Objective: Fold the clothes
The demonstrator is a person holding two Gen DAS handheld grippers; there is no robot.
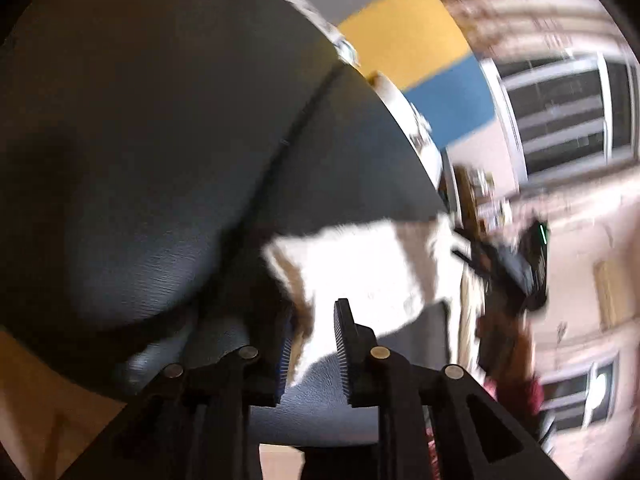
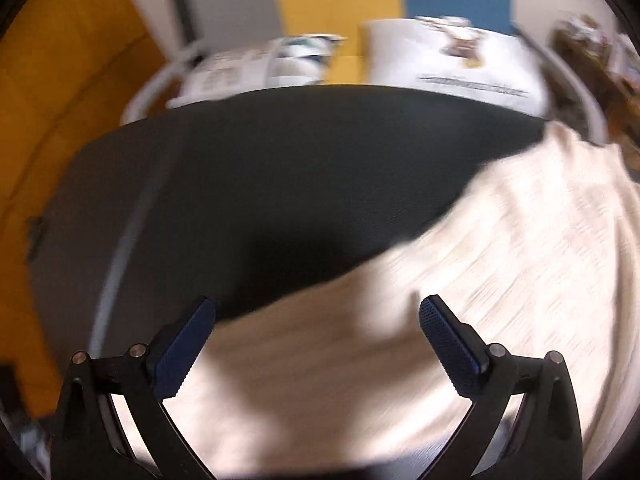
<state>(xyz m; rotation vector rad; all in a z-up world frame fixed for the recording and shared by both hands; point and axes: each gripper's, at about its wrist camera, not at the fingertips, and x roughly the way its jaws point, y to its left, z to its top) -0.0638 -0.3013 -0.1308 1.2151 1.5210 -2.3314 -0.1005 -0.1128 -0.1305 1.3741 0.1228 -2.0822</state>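
Mostly blurred — both views smear, and the room beyond the dark worktop (image 2: 304, 168) is hard to read. Cream garment (image 2: 460, 300) lies on the worktop's right side, faint ribbed lines across it, its near edge cut off by the frame. Right gripper (image 2: 316, 312) hovers over it, fingers spread wide, holding nothing. Left gripper (image 1: 310, 324) has its fingers only narrowly apart with a pale strip of the cloth between them — can't tell whether the pads press on it.
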